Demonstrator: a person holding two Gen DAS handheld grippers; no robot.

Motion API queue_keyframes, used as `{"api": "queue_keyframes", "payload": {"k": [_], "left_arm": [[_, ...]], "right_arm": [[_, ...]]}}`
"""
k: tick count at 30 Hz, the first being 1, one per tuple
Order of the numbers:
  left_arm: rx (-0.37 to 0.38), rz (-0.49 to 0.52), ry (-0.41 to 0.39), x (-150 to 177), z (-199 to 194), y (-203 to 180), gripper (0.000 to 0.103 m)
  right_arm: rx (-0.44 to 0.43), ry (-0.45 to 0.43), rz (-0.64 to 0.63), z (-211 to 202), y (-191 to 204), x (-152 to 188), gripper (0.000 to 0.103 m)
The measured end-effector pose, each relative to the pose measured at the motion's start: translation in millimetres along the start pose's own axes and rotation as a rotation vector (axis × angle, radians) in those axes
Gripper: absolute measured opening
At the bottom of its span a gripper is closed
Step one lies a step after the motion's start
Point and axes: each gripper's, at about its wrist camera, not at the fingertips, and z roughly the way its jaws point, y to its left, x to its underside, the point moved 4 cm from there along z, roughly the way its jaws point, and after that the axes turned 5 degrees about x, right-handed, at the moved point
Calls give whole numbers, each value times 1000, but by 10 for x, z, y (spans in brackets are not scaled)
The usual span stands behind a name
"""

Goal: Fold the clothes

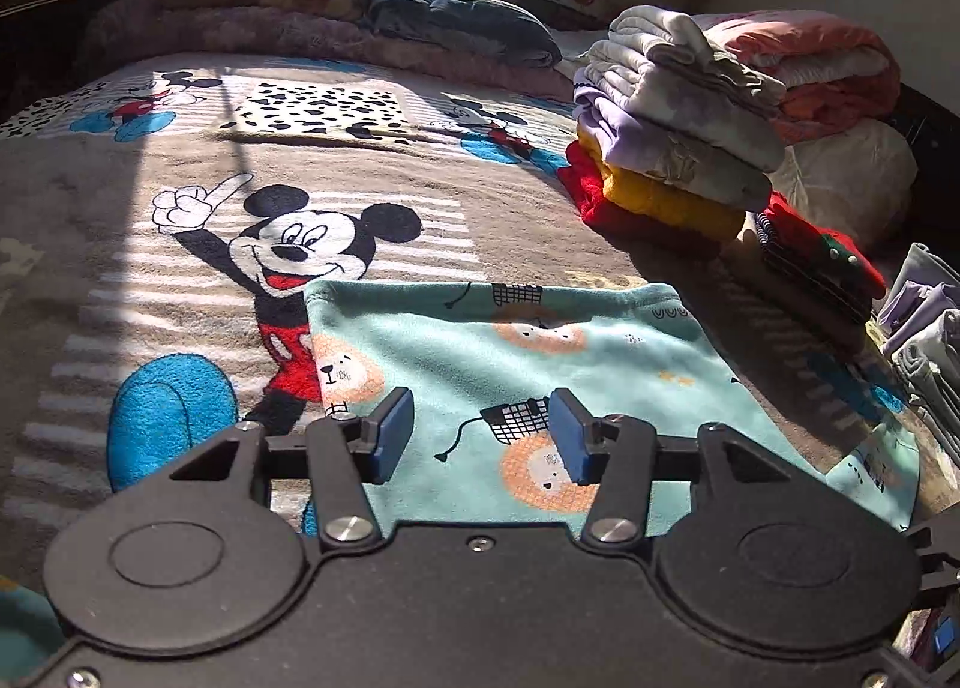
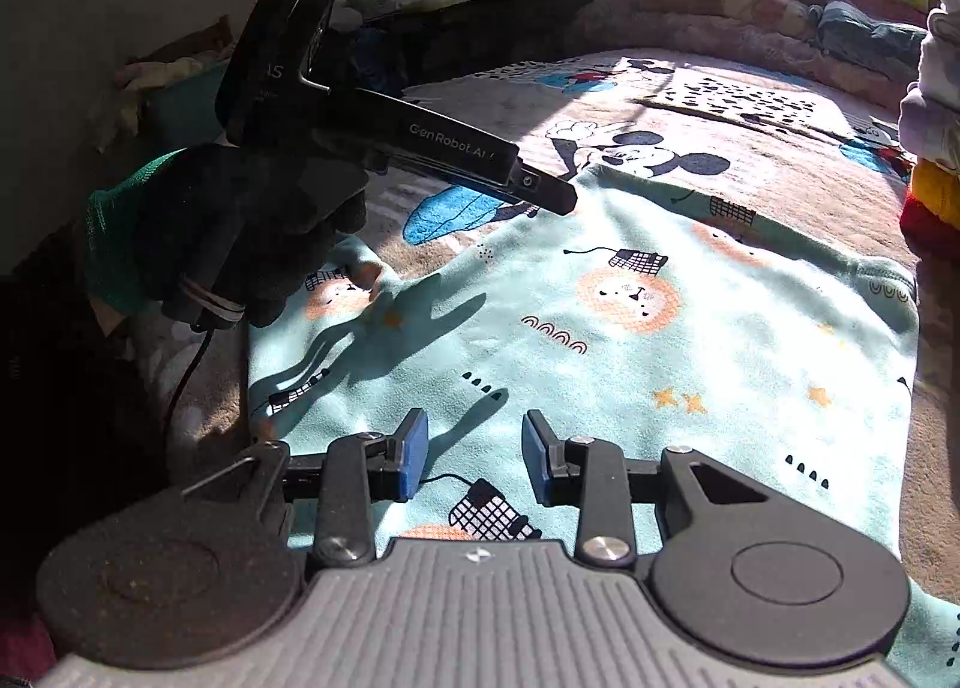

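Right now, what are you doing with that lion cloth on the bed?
A person is folding clothes with a gripper in each hand. The teal lion cloth lies spread flat on the Mickey blanket. The left gripper and the right gripper are both open, hovering above the cloth and holding nothing. The gloved left hand is at the cloth's left edge. A stack of folded clothes sits at the right side of the bed.

Two low, close wrist views along each claw toward the window, sharing the teal garment [image 1: 540,364] on the cartoon blanket [image 1: 180,244].
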Motion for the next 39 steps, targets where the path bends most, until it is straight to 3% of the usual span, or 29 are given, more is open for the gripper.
{"api": "queue_keyframes", "payload": {"k": [2, 4, 8, 10, 18, 20, 22, 24, 25, 26, 27, 29, 32, 34, 36, 38, 39], "left_arm": [[-16, -80, 39, 137, 79, 175, 56], [2, -119, 19, 175, 25, 269, 56], [103, -208, 18, 203, 58, 297, 57], [156, -253, 20, 213, 82, 303, 62], [289, -422, -11, 227, 119, 400, 74], [303, -429, -11, 225, 123, 418, 74], [317, -436, -11, 224, 126, 436, 74], [332, -443, -11, 223, 129, 454, 75], [339, -446, -11, 222, 130, 463, 75], [346, -450, -11, 222, 131, 472, 75], [353, -453, -11, 221, 133, 481, 75], [367, -460, -14, 219, 126, 499, 75], [386, -467, -29, 216, 79, 526, 75], [399, -472, -39, 213, 48, 544, 75], [412, -477, -48, 211, 17, 562, 76], [425, -481, -58, 209, -14, 580, 76], [431, -484, -63, 207, -30, 589, 76]], "right_arm": [[46, -20, 87, -61, -348, -40, 35], [99, -37, 140, -90, -575, -62, 36], [167, -79, 192, -138, -846, -151, 36], [184, -99, 221, -85, -982, -253, 36], [247, -55, 314, 567, -1746, -660, 36], [223, -47, 409, 772, -2095, -701, 35], [272, -46, 495, 904, -2457, -646, 35], [284, -53, 600, 983, -2766, -558, 16], [266, -70, 684, 970, -2891, -496, 1], [251, -88, 762, 953, -3006, -440, 0], [281, -113, 746, 889, -3002, -462, 0], [366, -125, 679, 792, -2938, -524, 22], [357, -182, 644, 633, -2789, -589, 22], [365, -193, 544, 585, -2595, -660, 22], [369, -116, 456, 737, -2467, -651, 25], [530, 64, 425, 986, -2563, -517, 28], [517, 13, 463, 951, -2574, -505, 28]]}}
